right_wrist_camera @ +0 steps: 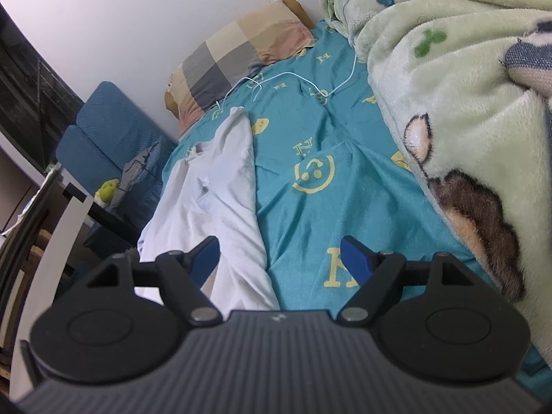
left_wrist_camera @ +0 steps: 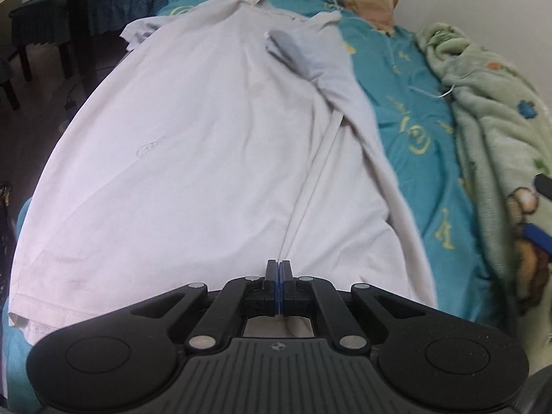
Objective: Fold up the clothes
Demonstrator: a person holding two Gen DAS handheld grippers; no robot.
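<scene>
Risk: my left gripper (left_wrist_camera: 278, 265), jaws together on shirt (left_wrist_camera: 193, 145) hem at 6 o'clock, drags creases; right gripper (right_wrist_camera: 280, 253) jaws apart, empty

Bed with teal patterned sheet (left_wrist_camera: 424, 186). On it: white short-sleeved shirt (left_wrist_camera: 193, 145) spread flat, one sleeve folded in; checked patchwork pillow (right_wrist_camera: 238, 55) at the head; pale green fleece blanket (right_wrist_camera: 448, 79) bunched along the wall; thin white cable (right_wrist_camera: 296, 79) near the pillow.

- White shirt (left_wrist_camera: 193, 158): thin matt cloth, creased ahead of the left claw (left_wrist_camera: 278, 269).
- Bed sheet (right_wrist_camera: 345, 186): smooth teal cloth with a slight sheen.
- Blanket (right_wrist_camera: 448, 110), right of the right claw (right_wrist_camera: 281, 258): fluffy, plush fleece.
- Both claws: matt black plastic with metal rivets.
</scene>
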